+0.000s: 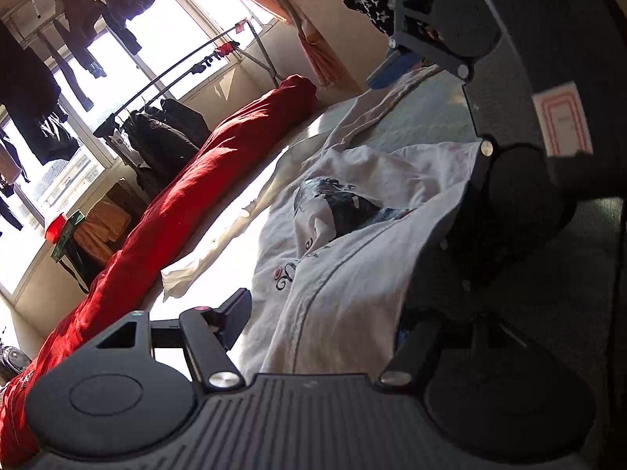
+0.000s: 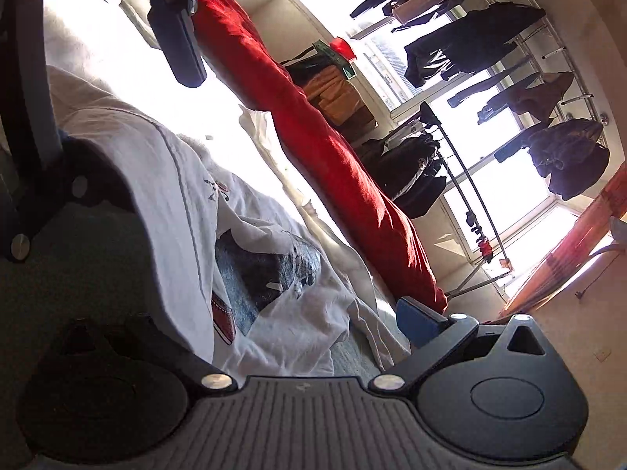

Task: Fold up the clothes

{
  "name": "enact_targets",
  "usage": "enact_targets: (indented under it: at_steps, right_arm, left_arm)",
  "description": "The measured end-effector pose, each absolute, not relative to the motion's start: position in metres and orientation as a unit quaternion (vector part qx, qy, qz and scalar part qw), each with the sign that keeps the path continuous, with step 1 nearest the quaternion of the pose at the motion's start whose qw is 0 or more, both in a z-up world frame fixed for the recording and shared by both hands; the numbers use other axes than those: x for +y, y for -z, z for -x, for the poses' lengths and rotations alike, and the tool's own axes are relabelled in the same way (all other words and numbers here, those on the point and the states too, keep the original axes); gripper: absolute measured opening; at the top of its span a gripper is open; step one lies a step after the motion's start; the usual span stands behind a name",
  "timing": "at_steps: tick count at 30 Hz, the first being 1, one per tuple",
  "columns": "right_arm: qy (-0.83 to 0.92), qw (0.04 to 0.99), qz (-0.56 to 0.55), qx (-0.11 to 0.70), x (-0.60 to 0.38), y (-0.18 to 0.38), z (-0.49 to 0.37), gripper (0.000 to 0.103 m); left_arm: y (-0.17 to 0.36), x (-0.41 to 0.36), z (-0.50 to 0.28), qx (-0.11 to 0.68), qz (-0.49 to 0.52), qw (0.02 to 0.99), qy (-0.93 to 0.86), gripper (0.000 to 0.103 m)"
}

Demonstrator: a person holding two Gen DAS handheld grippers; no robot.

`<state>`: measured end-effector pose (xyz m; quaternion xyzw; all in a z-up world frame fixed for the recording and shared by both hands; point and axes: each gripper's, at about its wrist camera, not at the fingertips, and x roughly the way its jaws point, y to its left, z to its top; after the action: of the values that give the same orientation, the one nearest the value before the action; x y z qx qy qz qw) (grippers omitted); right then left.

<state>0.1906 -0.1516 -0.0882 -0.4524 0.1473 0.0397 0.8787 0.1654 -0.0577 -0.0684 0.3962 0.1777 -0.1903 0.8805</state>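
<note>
Here both claws gape wide, the left claw (image 1: 321,321) and right claw (image 2: 313,313) each straddling the white shirt (image 1: 352,243) rumpled between their fingers, a red quilt (image 1: 188,180) beyond.

This is a bedroom in a home. A bed (image 1: 431,125) carries a rolled red duvet (image 1: 156,211) along its edge, dark clothes (image 2: 470,51) hang on racks by the bright window (image 2: 509,180), and an orange curtain (image 1: 313,47) hangs at upper centre.
</note>
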Motion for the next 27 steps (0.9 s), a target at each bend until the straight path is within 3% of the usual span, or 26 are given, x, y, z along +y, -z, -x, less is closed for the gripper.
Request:
enact_targets:
  at_steps: [7,19,27]
  right_arm:
    - [-0.027,0.891,0.434,0.13,-0.171,0.077,-0.193,0.103]
    - [-0.023,0.923,0.364,0.12,-0.179,0.053,-0.195,0.103]
    - [-0.036,0.927,0.356,0.116,-0.193,0.055,-0.188,0.103]
  left_arm:
    - [0.101,-0.058,-0.157,0.133,-0.495,0.855,0.087,0.071]
    - [0.093,-0.099,-0.151,0.092,-0.468,0.872,0.109,0.074]
    - [0.098,-0.078,-0.161,0.101,-0.484,0.869,-0.019,0.077]
